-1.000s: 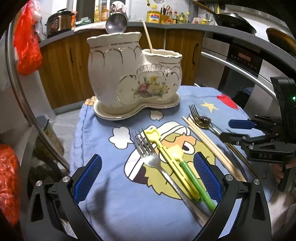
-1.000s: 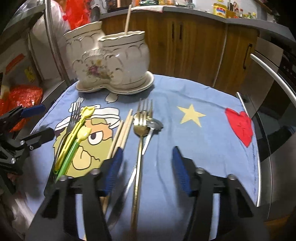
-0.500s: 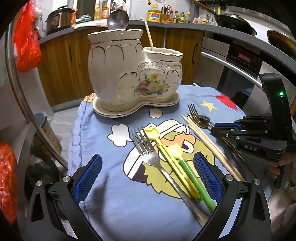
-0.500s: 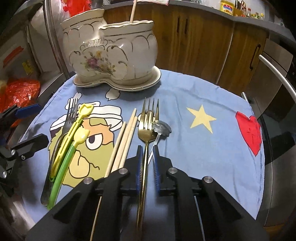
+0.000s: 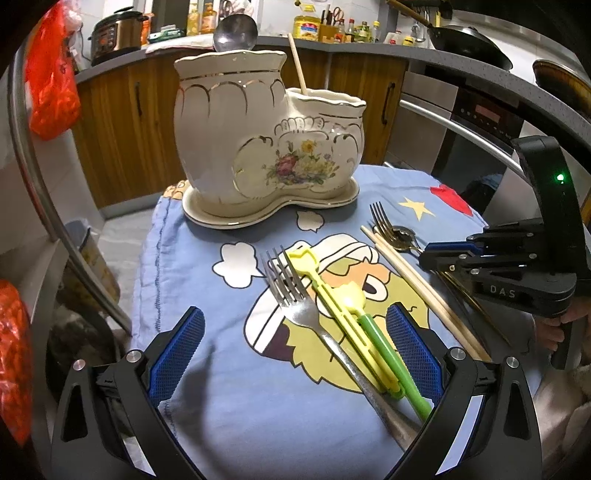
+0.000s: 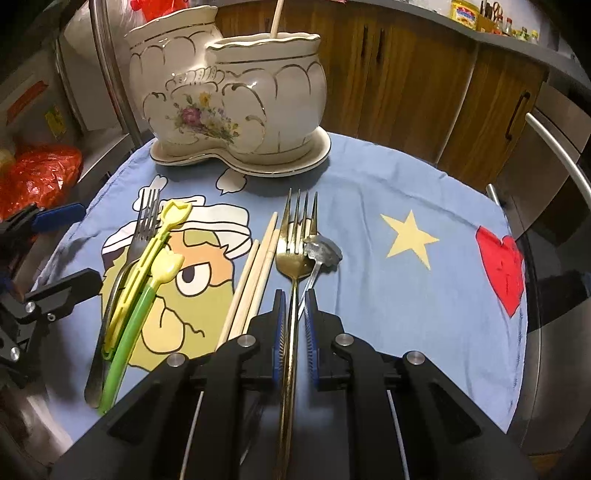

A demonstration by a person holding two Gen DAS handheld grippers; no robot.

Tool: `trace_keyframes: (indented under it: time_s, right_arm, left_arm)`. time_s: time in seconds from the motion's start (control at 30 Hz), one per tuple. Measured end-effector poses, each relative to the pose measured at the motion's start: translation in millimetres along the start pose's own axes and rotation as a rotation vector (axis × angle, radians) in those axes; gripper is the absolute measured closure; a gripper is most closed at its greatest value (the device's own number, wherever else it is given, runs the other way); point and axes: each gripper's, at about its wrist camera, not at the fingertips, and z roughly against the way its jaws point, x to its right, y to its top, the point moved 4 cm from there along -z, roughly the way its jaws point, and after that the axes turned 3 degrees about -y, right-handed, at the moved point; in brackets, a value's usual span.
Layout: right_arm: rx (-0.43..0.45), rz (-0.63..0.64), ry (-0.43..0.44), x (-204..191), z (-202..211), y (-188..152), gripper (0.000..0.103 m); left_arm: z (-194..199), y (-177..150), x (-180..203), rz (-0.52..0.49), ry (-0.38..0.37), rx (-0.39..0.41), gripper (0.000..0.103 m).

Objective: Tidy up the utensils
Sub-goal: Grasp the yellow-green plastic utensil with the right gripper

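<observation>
A cream ceramic boot-shaped holder (image 5: 258, 147) (image 6: 236, 99) stands on its saucer at the far side of the blue cartoon cloth (image 5: 258, 413). It holds a ladle (image 5: 236, 33) and one chopstick (image 5: 297, 62). My right gripper (image 6: 294, 299) (image 5: 424, 254) is shut on the handle of the gold fork (image 6: 295, 254), which lies flat beside a small spoon (image 6: 323, 251) and two chopsticks (image 6: 255, 277). My left gripper (image 5: 295, 314) hangs open over a silver fork (image 5: 295, 302), a yellow plastic utensil (image 5: 332, 295) and a green-handled one (image 5: 391, 362).
A curved metal rail (image 5: 55, 206) rings the small table. Wooden cabinets (image 6: 406, 81) and an oven (image 5: 480, 110) stand behind it. Red plastic bags (image 5: 51, 74) (image 6: 40, 173) hang and lie at the left. A hand (image 5: 554, 328) holds the right gripper's grip.
The right gripper's jaws went from wide apart to closed on the gold fork's handle, and it came a little closer to the holder. The left gripper stayed put.
</observation>
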Motion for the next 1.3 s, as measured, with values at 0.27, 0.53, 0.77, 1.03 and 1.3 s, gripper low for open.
trace_keyframes:
  time_s: [0.27,0.53,0.77,1.03,1.3]
  right_arm:
    - [0.009,0.015,-0.011,-1.5,1.2,-9.0,0.095]
    - [0.014,-0.008,-0.004,-1.1,4.1,-10.0,0.090]
    - [0.087,0.010,0.047,-27.7,18.1,13.0,0.070]
    - [0.008,0.050,0.161,-74.3,-7.7,28.9,0.079]
    - [-0.065,0.053,0.173,-94.1,-28.6,41.8,0.083]
  left_arm:
    - [-4.7,-3.1,2.9,0.000,-0.021,-0.024,0.008]
    - [-8.5,-4.0,-4.7,0.040,-0.034,-0.048,0.010]
    - [-7.6,-6.7,-10.9,0.063,-0.025,-0.064,0.019]
    - [5.7,-8.6,-31.6,0.139,-0.017,-0.038,0.030]
    - [11.8,-9.8,-37.2,0.148,-0.034,-0.026,0.030]
